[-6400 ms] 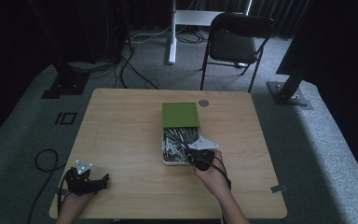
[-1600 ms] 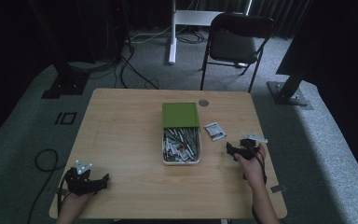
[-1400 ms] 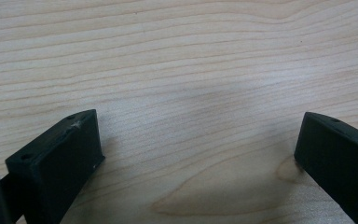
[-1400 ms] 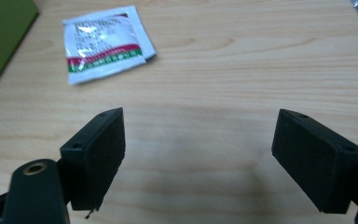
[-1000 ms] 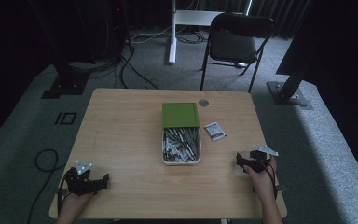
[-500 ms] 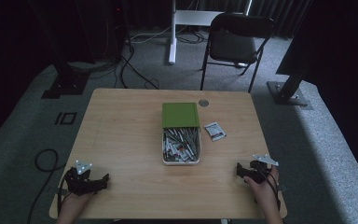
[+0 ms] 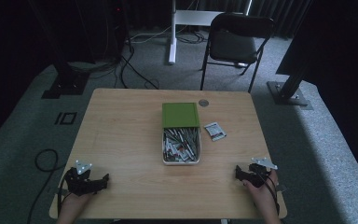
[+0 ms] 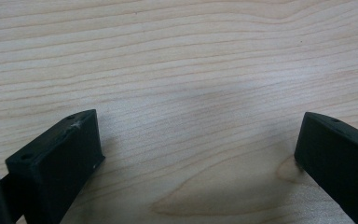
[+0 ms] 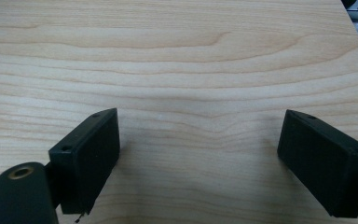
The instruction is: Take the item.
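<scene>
A white tray (image 7: 164,154) full of small packets and pens lies at the table's centre, and a green lid (image 7: 180,115) covers its far half. One small white packet (image 7: 215,131) lies flat on the wood just right of the tray. My right gripper (image 7: 238,172) rests at the near right of the table, well away from the packet. In the right gripper view, my right gripper (image 9: 198,149) is open over bare wood. My left gripper (image 7: 104,179) rests at the near left corner. In the left gripper view, my left gripper (image 8: 200,140) is open with nothing between its jaws.
A round grey grommet (image 7: 203,102) sits near the table's far edge. A black folding chair (image 7: 233,42) stands beyond the table, and cables (image 7: 44,161) lie on the floor at the left. Both hands are close to the table's near edge.
My right gripper held the white packet over the tray, let it go on the table right of the tray, then drew back to the near right corner. The left gripper stayed still.
</scene>
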The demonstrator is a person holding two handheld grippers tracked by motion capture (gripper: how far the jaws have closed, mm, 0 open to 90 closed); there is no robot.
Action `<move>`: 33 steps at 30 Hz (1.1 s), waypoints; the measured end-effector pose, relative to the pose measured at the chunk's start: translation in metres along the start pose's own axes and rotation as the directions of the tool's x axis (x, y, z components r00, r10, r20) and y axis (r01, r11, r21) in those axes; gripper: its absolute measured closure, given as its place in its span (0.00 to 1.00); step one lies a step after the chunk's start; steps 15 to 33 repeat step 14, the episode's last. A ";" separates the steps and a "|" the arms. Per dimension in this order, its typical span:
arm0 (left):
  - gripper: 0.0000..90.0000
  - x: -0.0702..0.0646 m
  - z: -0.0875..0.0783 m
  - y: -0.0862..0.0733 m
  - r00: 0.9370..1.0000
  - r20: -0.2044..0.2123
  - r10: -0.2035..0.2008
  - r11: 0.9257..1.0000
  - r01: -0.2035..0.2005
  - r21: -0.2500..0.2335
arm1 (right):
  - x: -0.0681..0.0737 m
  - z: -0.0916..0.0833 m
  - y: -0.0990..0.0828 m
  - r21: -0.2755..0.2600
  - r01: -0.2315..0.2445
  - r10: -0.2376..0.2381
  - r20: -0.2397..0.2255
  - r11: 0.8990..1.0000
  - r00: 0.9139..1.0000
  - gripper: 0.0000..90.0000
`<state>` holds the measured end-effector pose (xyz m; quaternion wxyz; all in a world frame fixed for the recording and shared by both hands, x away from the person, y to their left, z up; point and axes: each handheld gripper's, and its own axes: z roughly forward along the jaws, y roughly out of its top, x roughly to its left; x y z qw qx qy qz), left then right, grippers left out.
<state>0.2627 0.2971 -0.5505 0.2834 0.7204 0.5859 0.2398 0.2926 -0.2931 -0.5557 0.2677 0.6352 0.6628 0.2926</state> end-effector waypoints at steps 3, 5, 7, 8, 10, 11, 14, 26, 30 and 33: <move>0.01 0.000 0.000 0.000 1.000 0.000 0.000 1.000 0.000 0.000 | 0.000 0.000 0.000 0.000 0.001 -0.001 -0.003 1.000 1.000 0.14; 0.01 0.000 0.000 0.000 1.000 0.000 0.000 1.000 0.000 0.000 | 0.000 0.000 0.000 -0.001 0.001 -0.001 -0.003 1.000 1.000 0.14; 0.01 0.000 0.000 0.000 1.000 0.000 0.000 1.000 0.000 0.000 | -0.001 0.000 0.000 -0.001 0.001 -0.001 -0.005 1.000 1.000 0.14; 0.02 0.000 0.000 0.000 1.000 0.000 0.000 1.000 0.000 0.000 | -0.001 0.000 0.000 -0.001 -0.001 0.001 -0.006 1.000 1.000 0.14; 0.01 0.000 0.000 0.000 1.000 0.000 0.000 1.000 0.000 0.000 | -0.001 0.000 0.000 -0.001 0.000 0.000 -0.005 1.000 1.000 0.14; 0.01 0.000 0.000 0.000 1.000 0.000 0.000 1.000 0.000 0.000 | 0.000 0.000 0.000 0.000 0.002 -0.002 -0.003 1.000 1.000 0.14; 0.01 0.000 0.000 0.000 1.000 0.000 0.000 1.000 0.000 0.000 | 0.000 0.000 0.000 -0.001 0.002 -0.002 -0.004 1.000 1.000 0.14; 0.01 0.000 0.000 0.000 1.000 0.000 0.000 1.000 0.000 0.000 | 0.000 0.000 0.000 -0.001 0.002 -0.002 -0.004 1.000 1.000 0.14; 0.01 0.000 0.000 0.000 1.000 0.000 0.000 1.000 0.000 0.000 | 0.000 0.000 0.000 -0.001 0.002 -0.002 -0.004 1.000 1.000 0.14; 0.01 0.000 0.000 0.000 1.000 0.000 0.000 1.000 0.000 0.000 | 0.000 0.000 0.000 -0.001 0.002 -0.002 -0.004 1.000 1.000 0.14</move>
